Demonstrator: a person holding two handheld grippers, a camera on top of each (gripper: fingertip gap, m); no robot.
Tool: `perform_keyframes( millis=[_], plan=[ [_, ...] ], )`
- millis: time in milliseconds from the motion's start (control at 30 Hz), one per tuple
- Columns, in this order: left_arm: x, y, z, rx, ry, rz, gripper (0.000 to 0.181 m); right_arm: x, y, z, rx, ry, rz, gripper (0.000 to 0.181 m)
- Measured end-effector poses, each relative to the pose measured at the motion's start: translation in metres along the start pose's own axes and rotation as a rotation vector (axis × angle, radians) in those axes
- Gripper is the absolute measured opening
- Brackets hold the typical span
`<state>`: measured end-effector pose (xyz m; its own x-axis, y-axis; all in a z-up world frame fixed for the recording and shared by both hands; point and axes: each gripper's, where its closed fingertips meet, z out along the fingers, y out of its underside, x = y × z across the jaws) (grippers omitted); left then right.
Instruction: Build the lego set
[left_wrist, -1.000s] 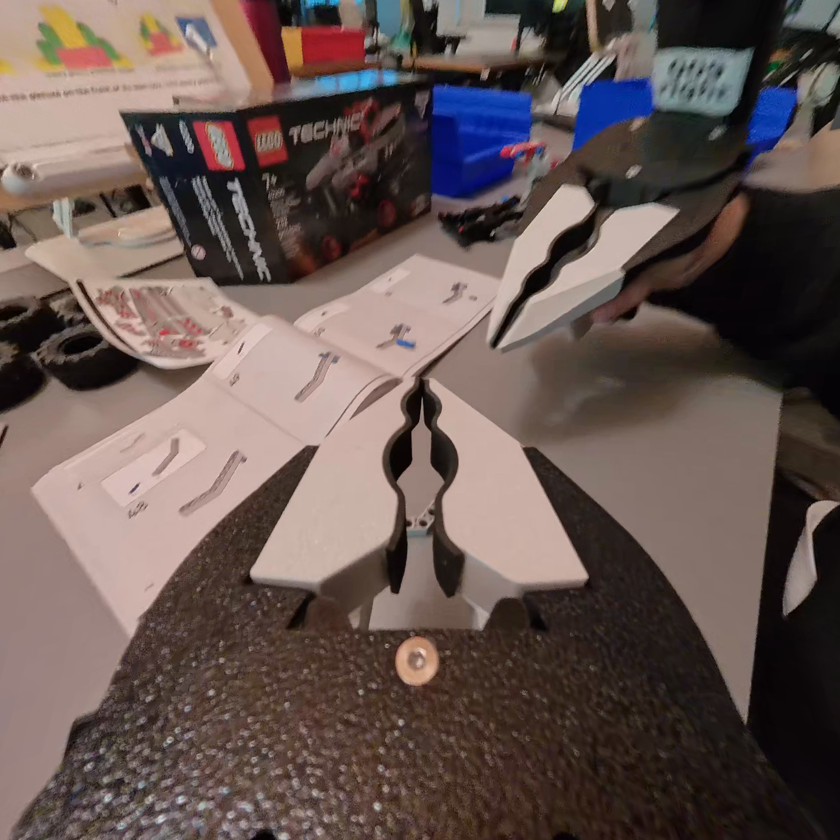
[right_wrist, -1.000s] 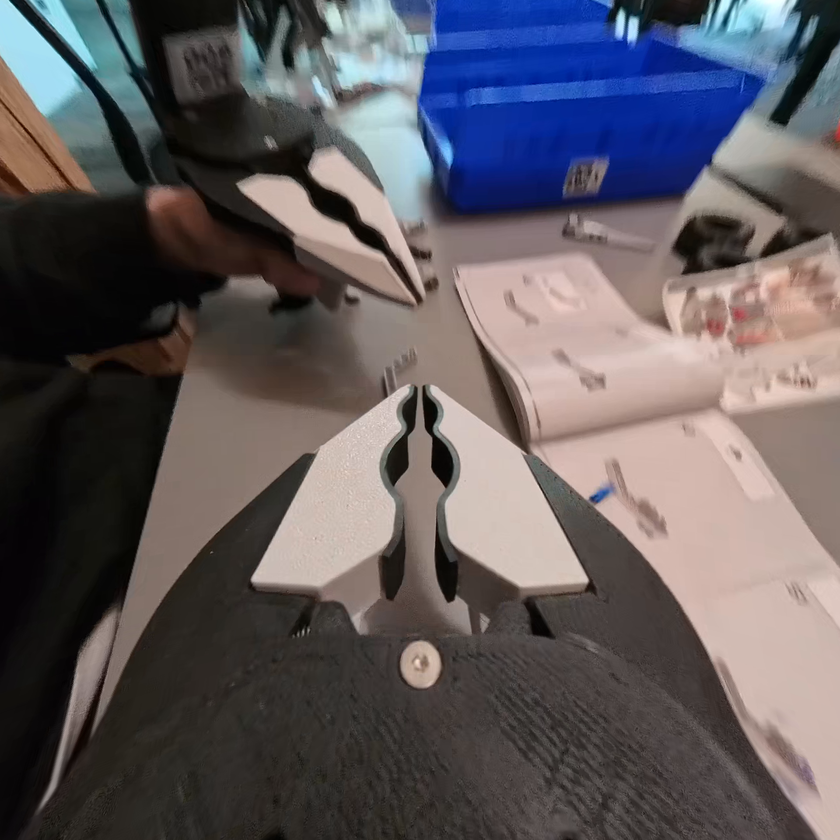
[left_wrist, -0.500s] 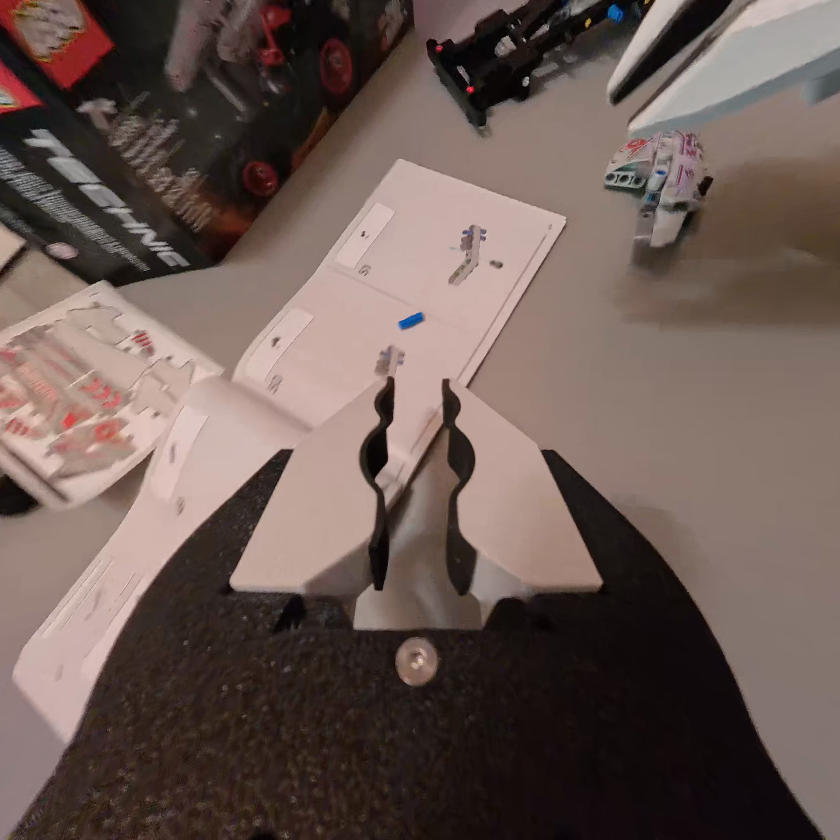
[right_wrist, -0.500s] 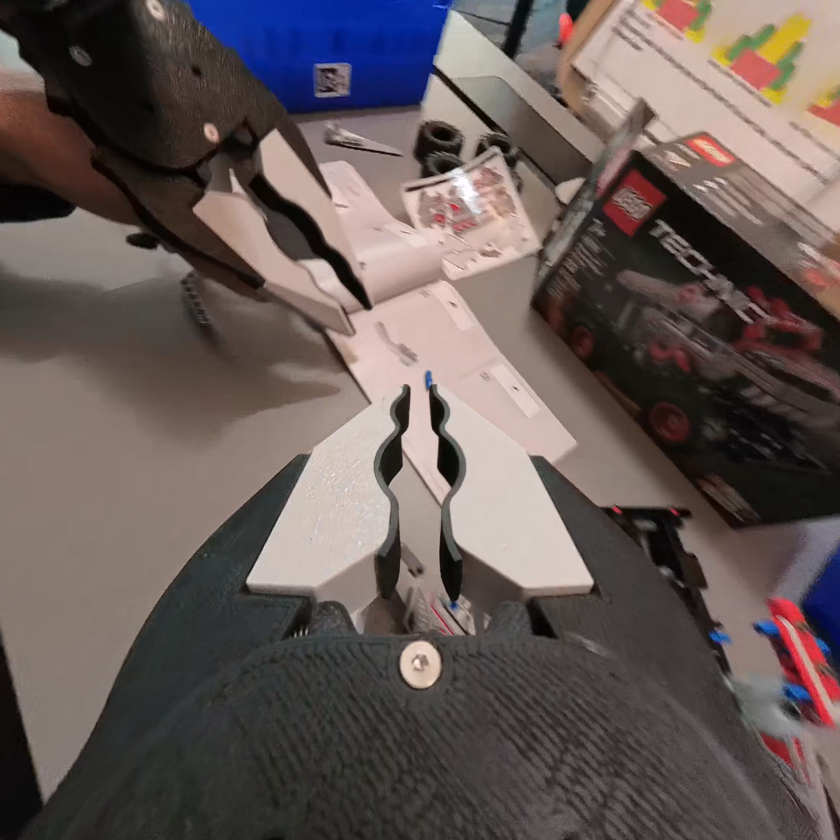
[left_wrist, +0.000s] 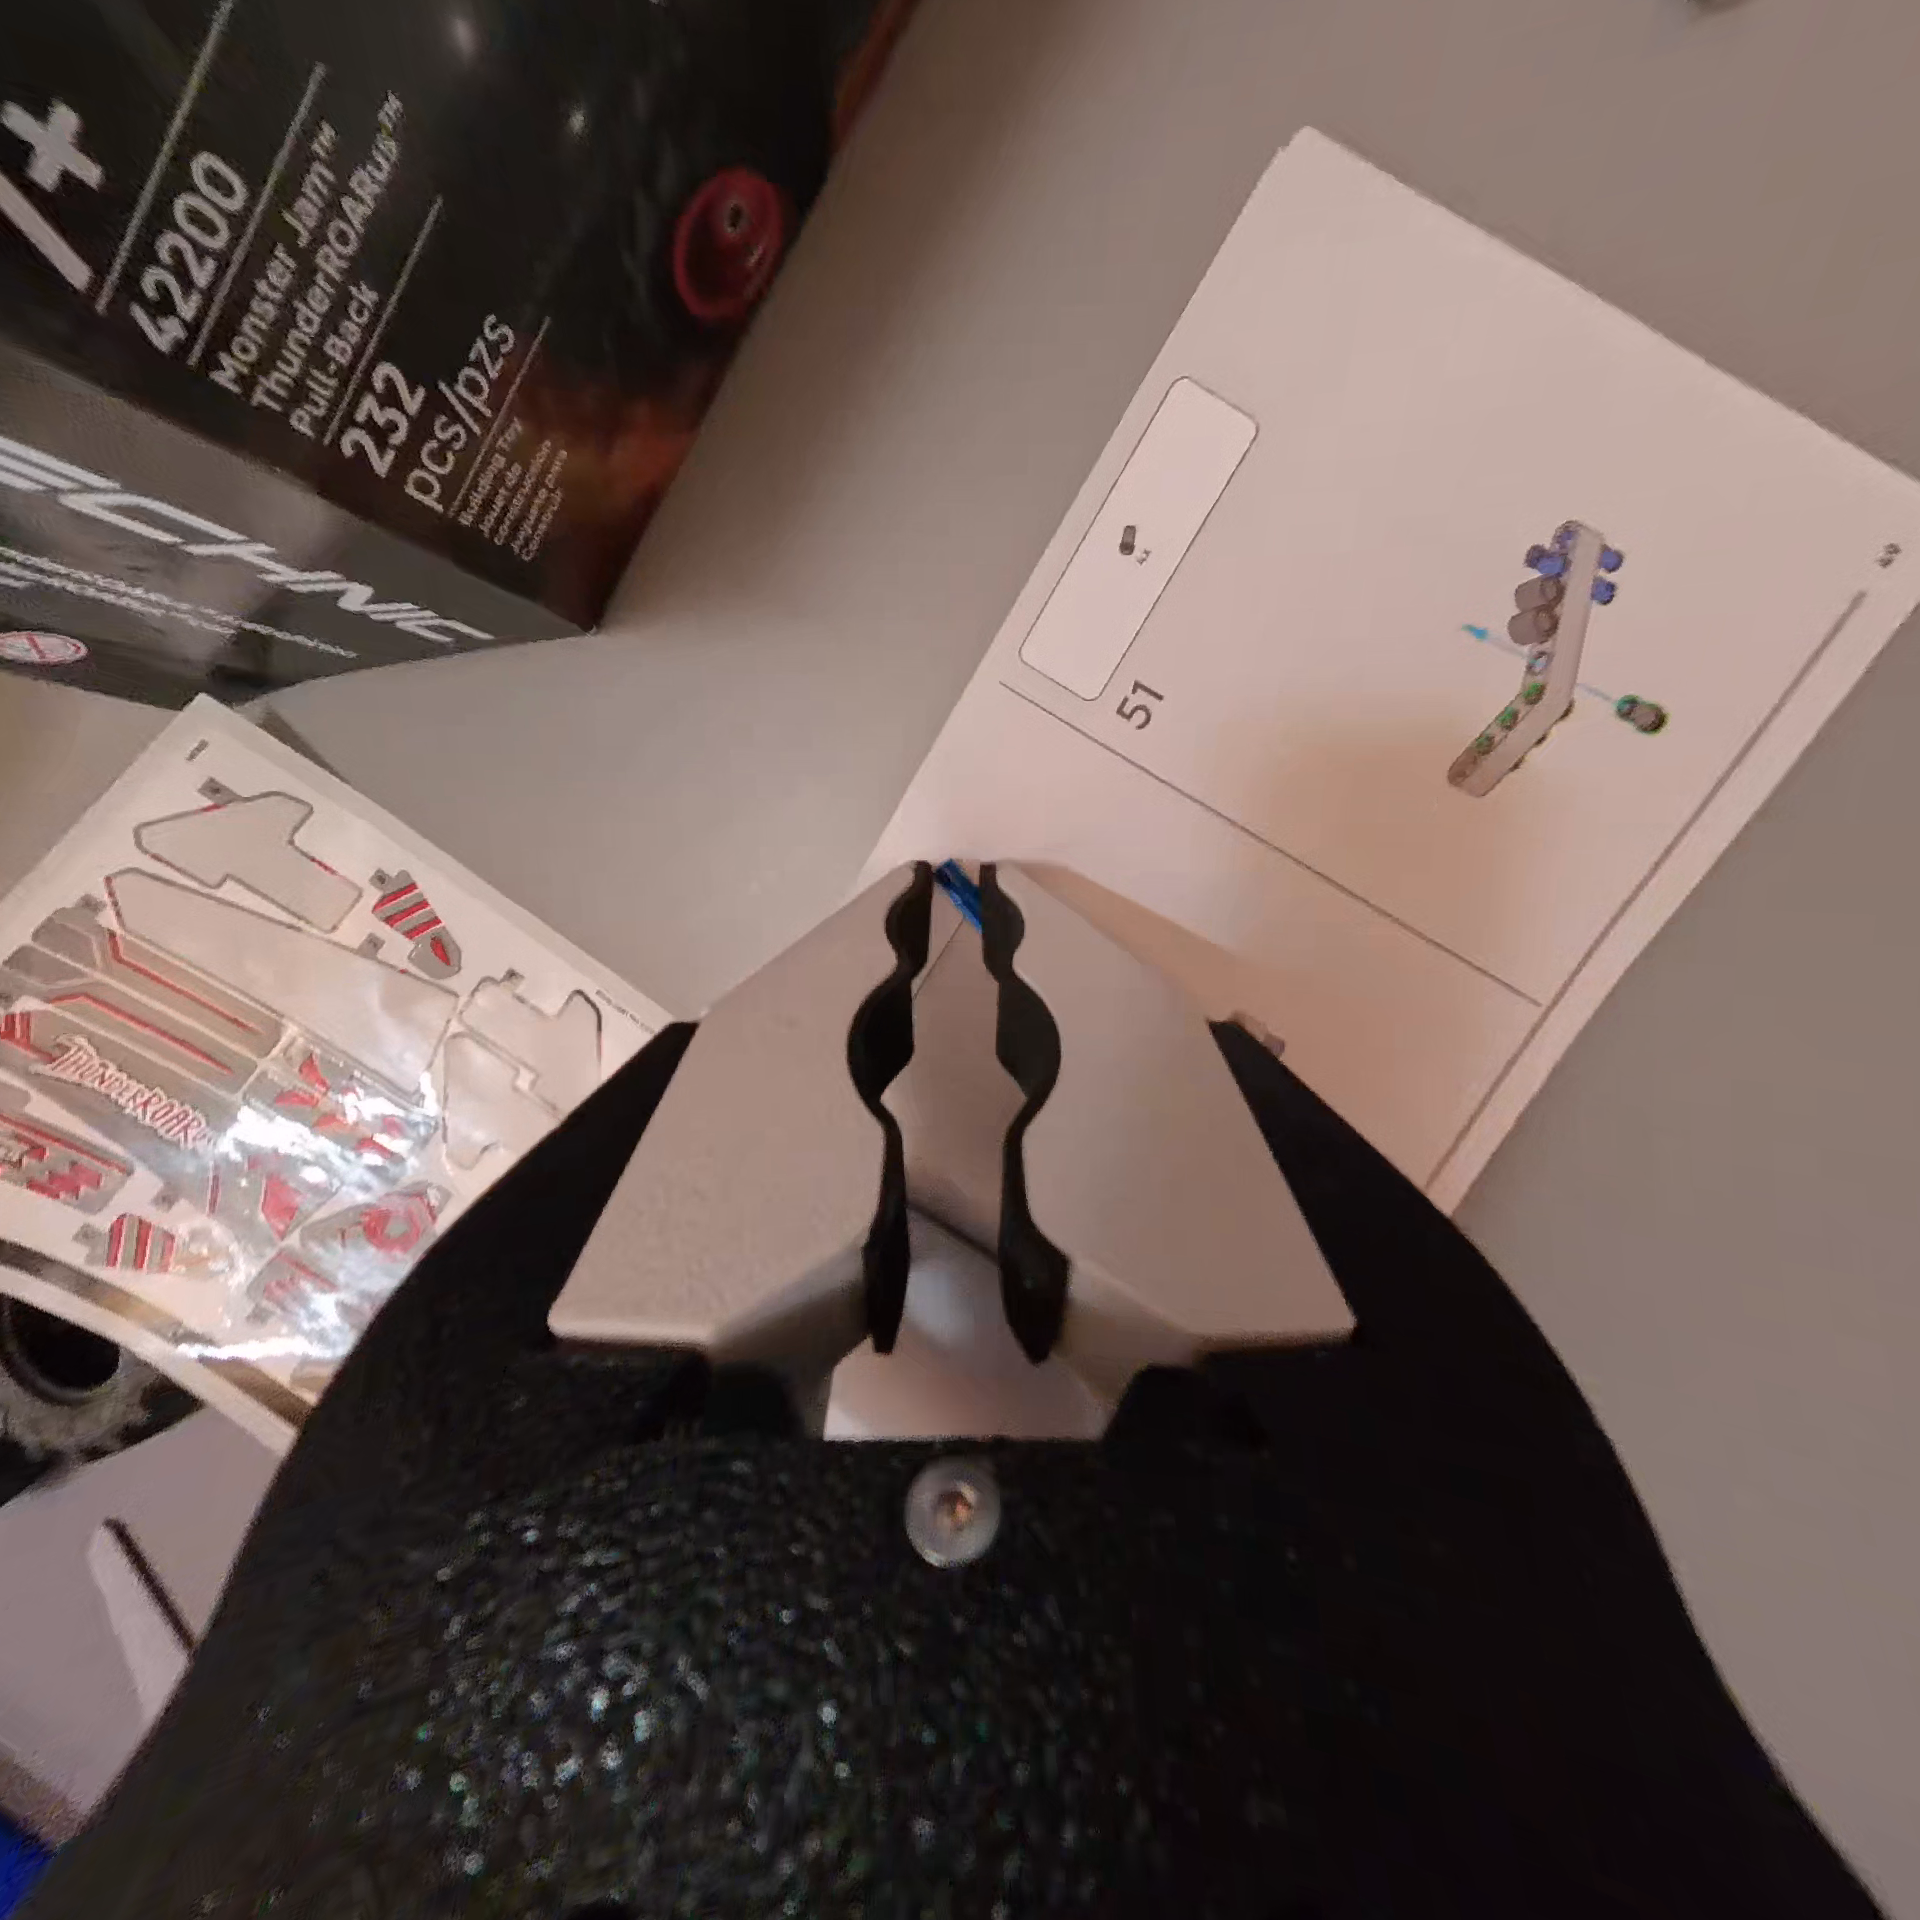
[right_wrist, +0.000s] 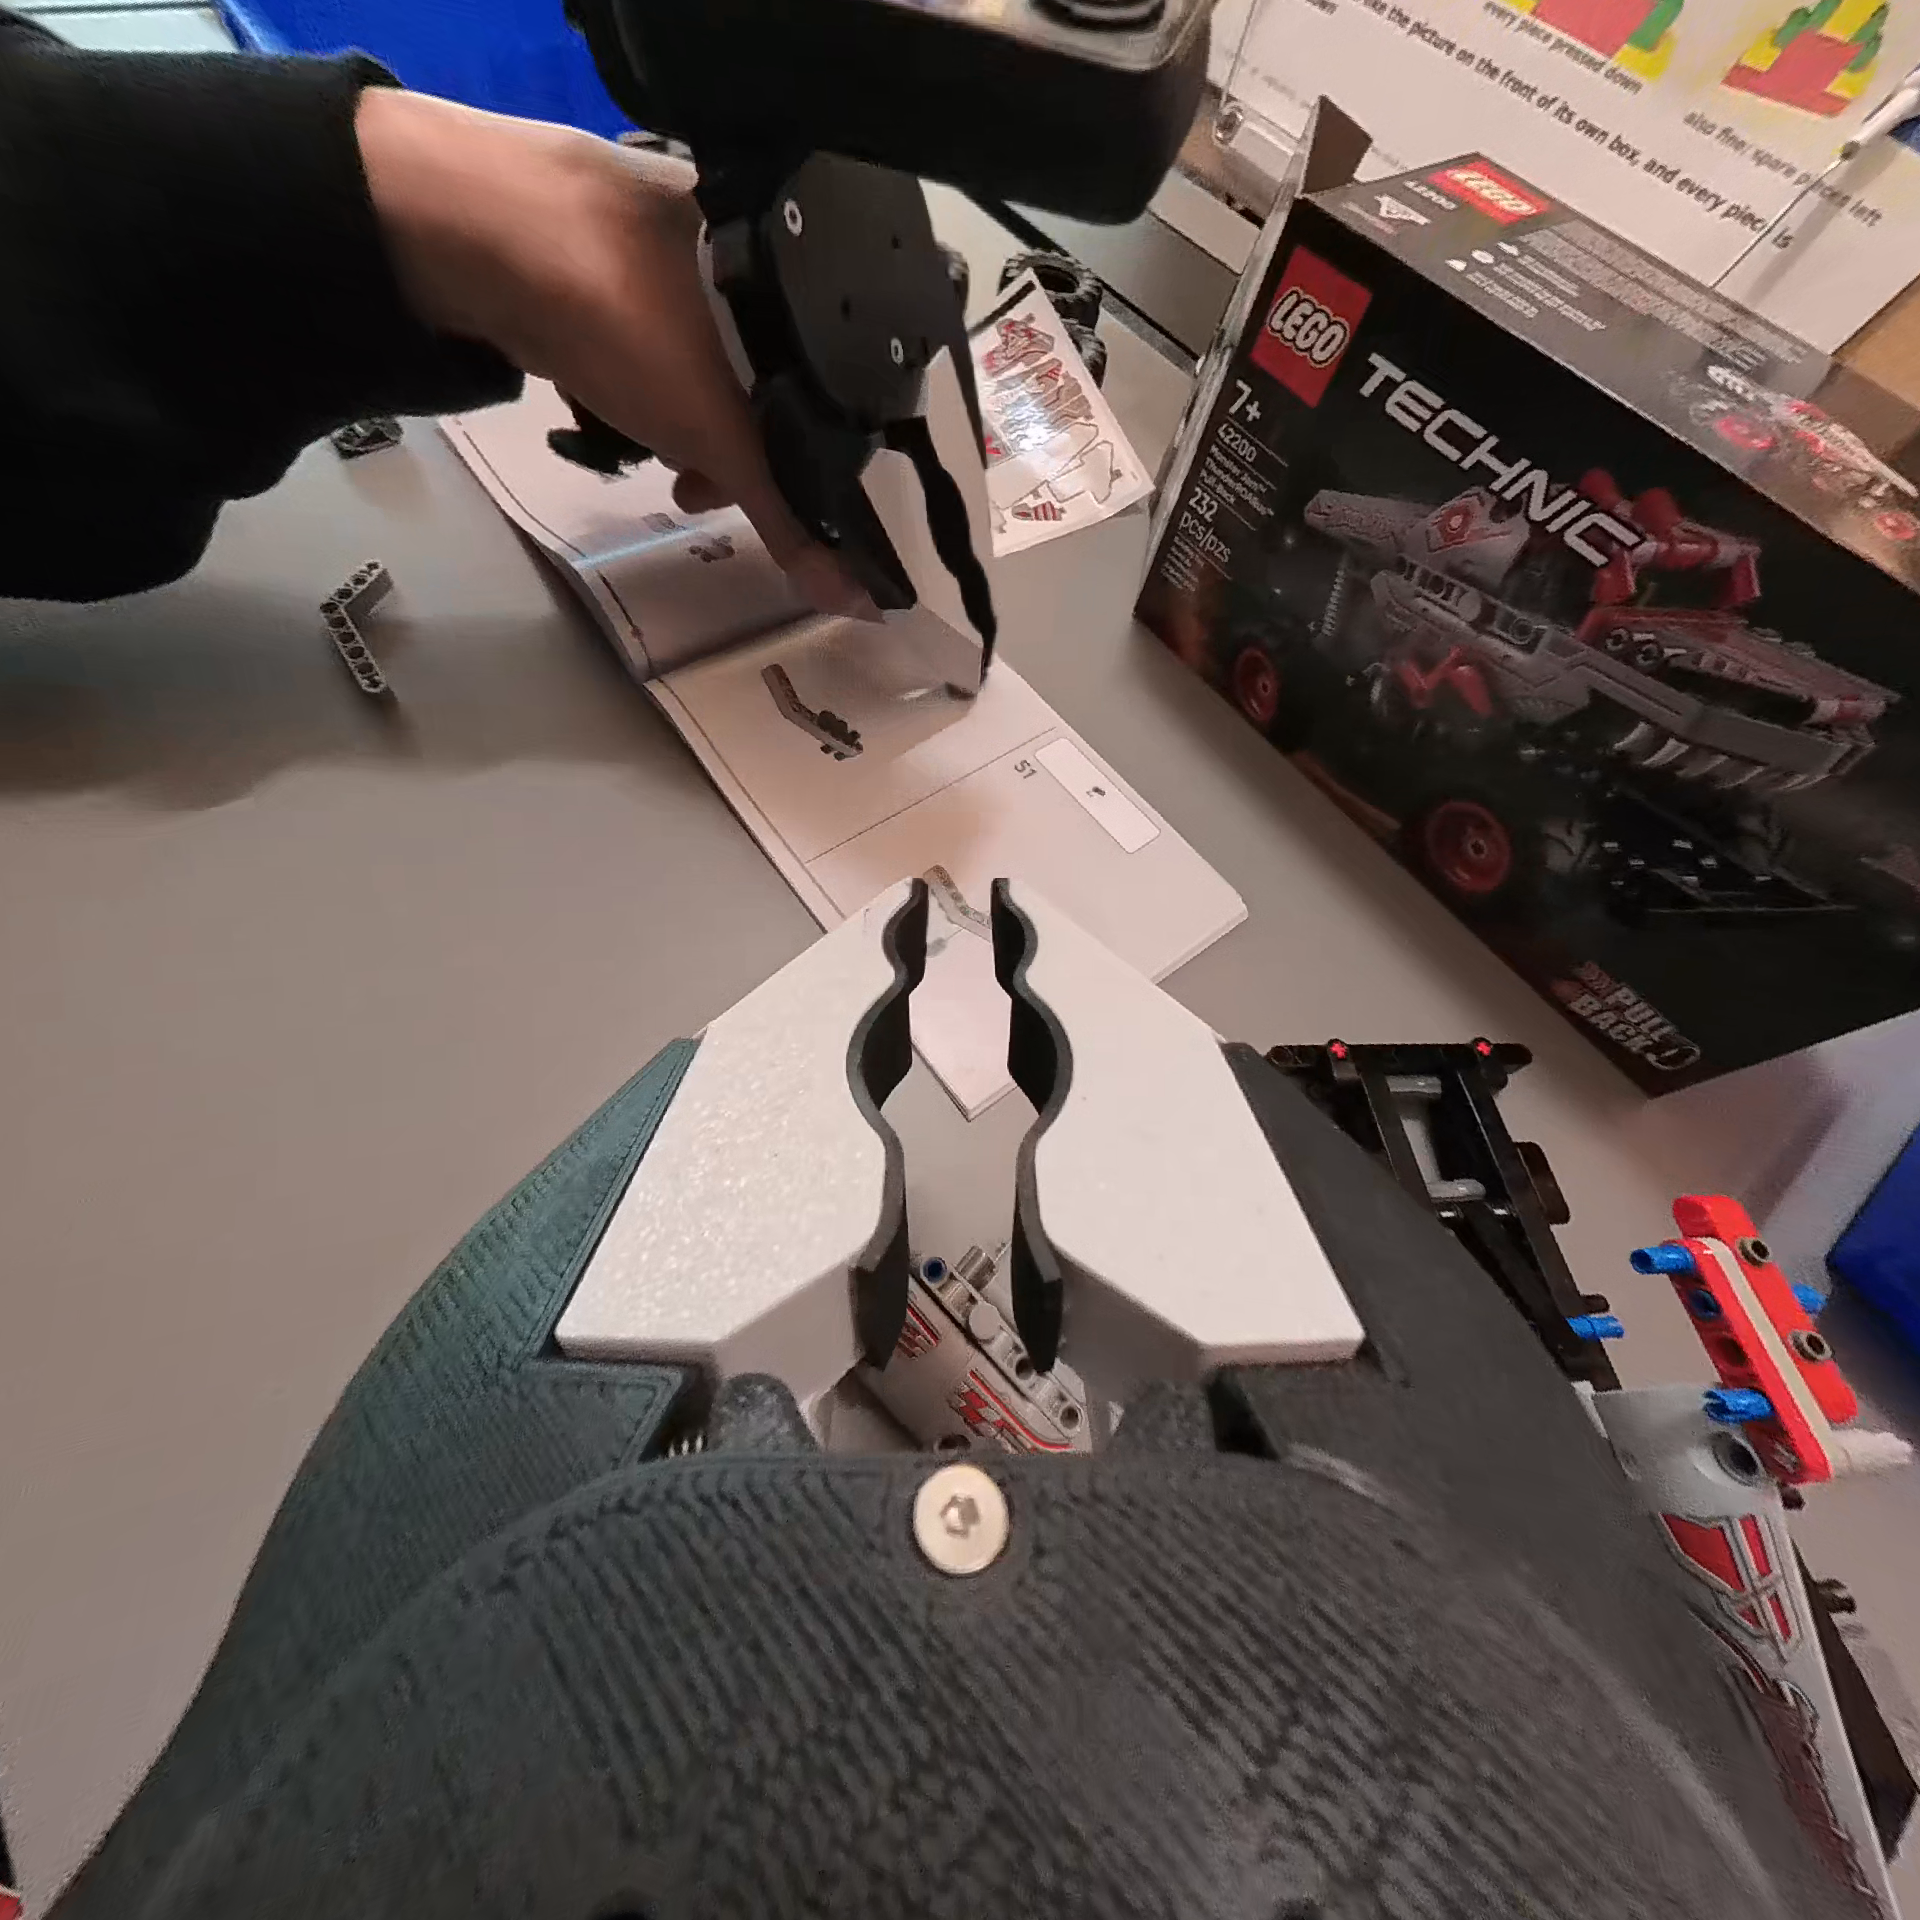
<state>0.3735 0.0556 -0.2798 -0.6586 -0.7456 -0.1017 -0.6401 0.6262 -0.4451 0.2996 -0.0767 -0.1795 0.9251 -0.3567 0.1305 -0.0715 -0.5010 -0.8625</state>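
Grey tabletop carries the open white instruction booklet. Left gripper straddles a small blue pin, jaws slightly parted, likely for pickup. Right gripper waits spread, empty.

We see a grey table carrying an open instruction booklet, a sticker sheet, the dark set box, 1 bent grey beam and a black frame.

The left black-bodied tool with grey fingers points steeply down, tips nearly closed with only a thin gap. A bare hand (dark sleeve) grips it. The right dark-bodied, grey-fingered tool sits lower, fingers parted wider.
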Motion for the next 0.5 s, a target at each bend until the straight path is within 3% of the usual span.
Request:
perform_keyframes(
  millis=[167, 333, 500],
  plan=[
    [0.002, 0.002, -0.003, 0.025, -0.007, 0.063, 0.006, -0.001, 0.001, 0.004, 0.023, -0.035, 0.016, 0.011],
    [-0.003, -0.014, -0.039, 0.194, 0.047, -0.012, 0.006, -0.002, 0.001, 0.004, 0.025, -0.043, 0.004, 0.012],
    [-0.019, 0.005, -0.040, 0.078, -0.031, -0.022, 0.007, -0.002, 0.000, 0.006, 0.031, -0.048, 0.005, 0.012]
  ],
)
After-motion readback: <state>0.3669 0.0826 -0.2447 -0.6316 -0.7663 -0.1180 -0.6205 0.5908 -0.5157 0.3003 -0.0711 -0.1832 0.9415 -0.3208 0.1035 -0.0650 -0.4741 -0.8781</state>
